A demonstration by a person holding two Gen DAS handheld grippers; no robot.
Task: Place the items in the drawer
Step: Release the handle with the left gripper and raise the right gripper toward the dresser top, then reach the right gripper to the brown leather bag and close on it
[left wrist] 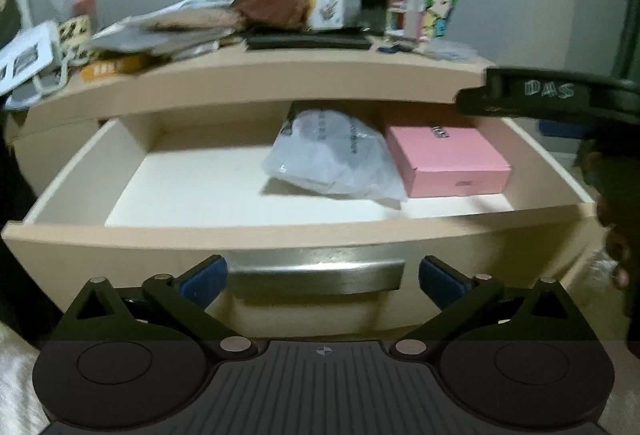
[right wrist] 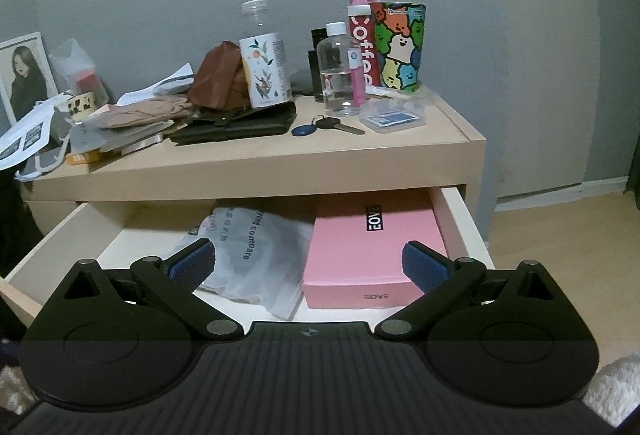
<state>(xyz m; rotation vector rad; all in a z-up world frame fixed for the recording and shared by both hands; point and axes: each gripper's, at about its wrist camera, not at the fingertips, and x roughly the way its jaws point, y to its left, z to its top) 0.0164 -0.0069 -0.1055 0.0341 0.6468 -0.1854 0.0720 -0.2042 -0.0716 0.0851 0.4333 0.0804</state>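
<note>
Sitting in the open drawer [right wrist: 456,219] – pink box [right wrist: 372,255] beside a plastic bag [right wrist: 248,259]; left gripper [left wrist: 323,277] and right gripper [right wrist: 308,265] both spread wide, empty.

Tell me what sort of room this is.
Probably a bedroom, at a bedside cabinet: a framed portrait leans on the wall, keys, bottles and papers clutter the top, and the open drawer holds a pink box and a plastic bag.
</note>
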